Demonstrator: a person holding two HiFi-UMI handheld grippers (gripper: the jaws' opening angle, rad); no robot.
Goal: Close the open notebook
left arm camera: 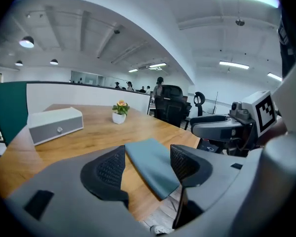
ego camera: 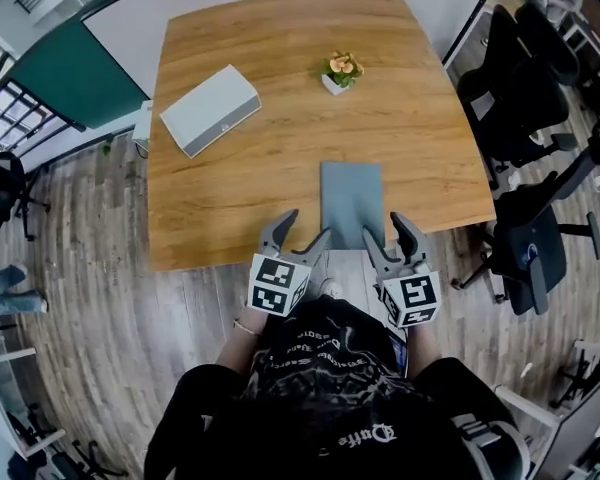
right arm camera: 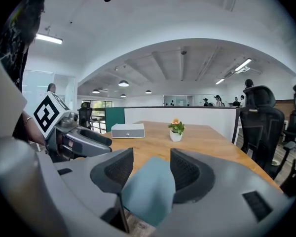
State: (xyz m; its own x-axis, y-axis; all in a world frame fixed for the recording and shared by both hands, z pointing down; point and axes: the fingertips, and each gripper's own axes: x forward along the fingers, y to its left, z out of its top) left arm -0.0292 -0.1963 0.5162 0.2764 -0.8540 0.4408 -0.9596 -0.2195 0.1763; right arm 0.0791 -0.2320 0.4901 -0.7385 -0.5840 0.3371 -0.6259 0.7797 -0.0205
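Grey-blue notebook (ego camera: 351,203) lies shut at the table (ego camera: 230,198) edge, so the left gripper (ego camera: 307,225) or right gripper (ego camera: 384,228) (both empty, jaws apart) might knock it off.

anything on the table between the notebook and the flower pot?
Nothing: bare tabletop between the notebook and the flower pot, seen in the head view. The white box sits off to the left.

White-grey box (ego camera: 209,109) and small potted flower (ego camera: 341,70) well apart on wooden table (ego camera: 280,38), black chairs (ego camera: 525,78) beside
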